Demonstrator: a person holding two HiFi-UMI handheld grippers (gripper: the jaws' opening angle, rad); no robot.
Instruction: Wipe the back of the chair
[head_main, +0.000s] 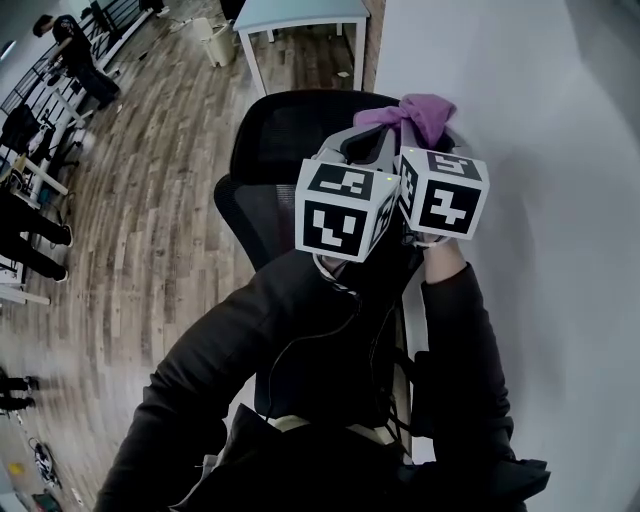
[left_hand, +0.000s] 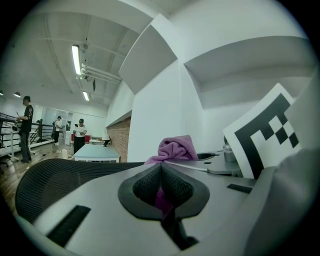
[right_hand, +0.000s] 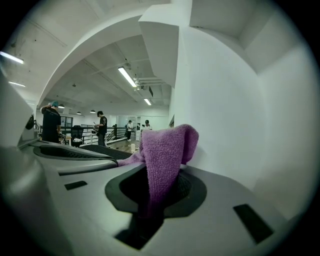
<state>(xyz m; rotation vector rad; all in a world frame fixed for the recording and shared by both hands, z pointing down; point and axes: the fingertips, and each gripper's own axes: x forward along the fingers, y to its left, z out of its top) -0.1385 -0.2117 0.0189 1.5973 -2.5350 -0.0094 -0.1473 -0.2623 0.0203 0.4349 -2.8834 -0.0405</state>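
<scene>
I've the left hand-held gripper (left_hand: 162, 196) and right hand-held gripper (right_hand: 152, 192) both clamped on the purple cloth (head_main: 415, 112); the chair back (head_main: 275, 140) lies lower-left, nearer the left one.

We hold both tongs raised side by side just right of the head view's centre, their marker cubes (head_main: 345, 210) almost touching and their jaws pointing toward the top of the frame. Our dark-sleeved left forearm (head_main: 200, 380) slants in from the lower left, and the right forearm (head_main: 460, 340) runs nearly straight up. The left tongs (left_hand: 161, 170) press their jaws together on a sliver of purple cloth (right_hand: 165, 150). The right tongs (right_hand: 152, 175) clamp a thicker fold of it.
</scene>
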